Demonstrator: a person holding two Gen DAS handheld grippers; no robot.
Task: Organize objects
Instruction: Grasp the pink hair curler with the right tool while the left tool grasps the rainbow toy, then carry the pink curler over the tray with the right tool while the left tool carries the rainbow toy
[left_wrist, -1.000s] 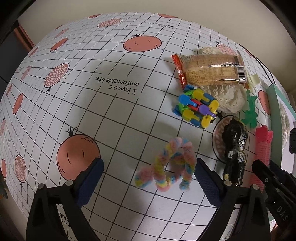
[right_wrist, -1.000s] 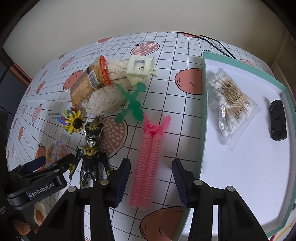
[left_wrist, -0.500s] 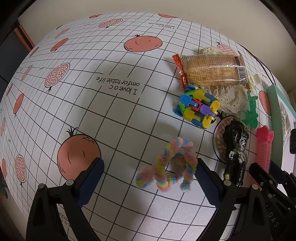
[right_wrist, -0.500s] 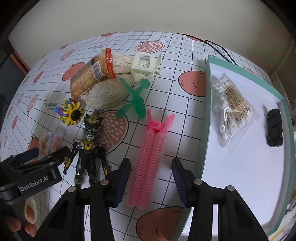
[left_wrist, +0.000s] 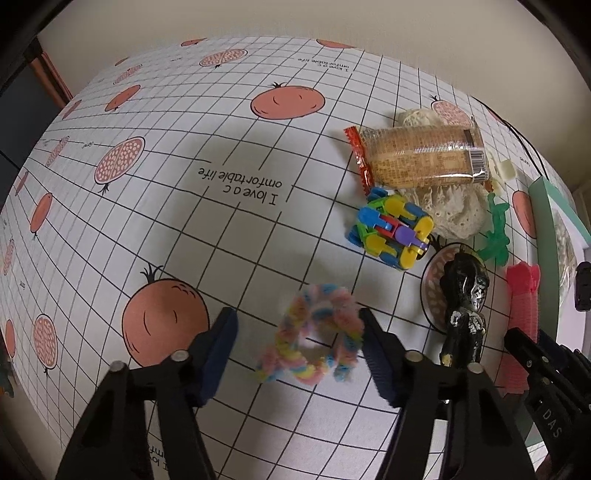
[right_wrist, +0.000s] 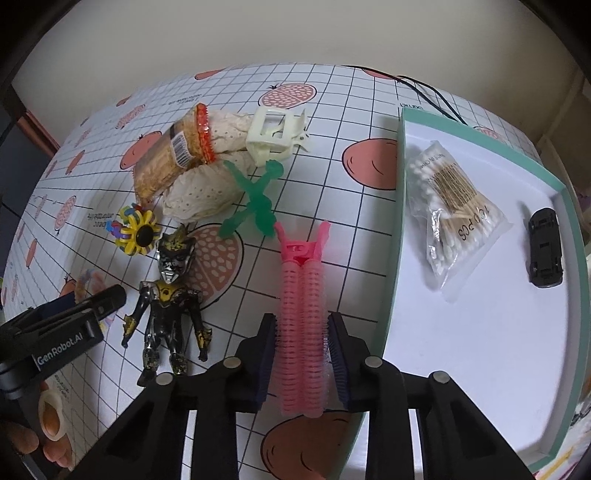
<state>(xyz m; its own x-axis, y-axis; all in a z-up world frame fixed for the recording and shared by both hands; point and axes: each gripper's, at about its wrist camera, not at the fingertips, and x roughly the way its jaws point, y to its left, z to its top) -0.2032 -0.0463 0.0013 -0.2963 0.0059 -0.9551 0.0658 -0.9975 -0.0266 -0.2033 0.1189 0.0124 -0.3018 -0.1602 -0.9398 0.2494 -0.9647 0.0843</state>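
Right gripper (right_wrist: 302, 345) fingers (right_wrist: 266, 350) around pink hair roller (right_wrist: 303, 328)

Desk (left_wrist: 229, 236) cloth white, black grid, orange-red fruit prints. Pastel rainbow fuzzy ring (left_wrist: 314, 343) between left tool (left_wrist: 299, 350) blue pads. Pink ribbed roller clip (right_wrist: 303, 325) between right tool (right_wrist: 302, 347) pads. Black-silver-yellow figure (right_wrist: 168, 306) left of it; green clip (right_wrist: 255, 201), cream claw clip (right_wrist: 275, 134) ahead. Tray (right_wrist: 400, 206) right: teal rim, white inside, black toy car (right_wrist: 546, 253).

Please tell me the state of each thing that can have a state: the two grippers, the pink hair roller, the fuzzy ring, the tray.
right gripper: shut on the pink hair roller.
left gripper: open, fingers either side of the fuzzy ring.
pink hair roller: lying on the table.
fuzzy ring: not yet gripped.
tray: holds a cotton swab bag and a black toy car.
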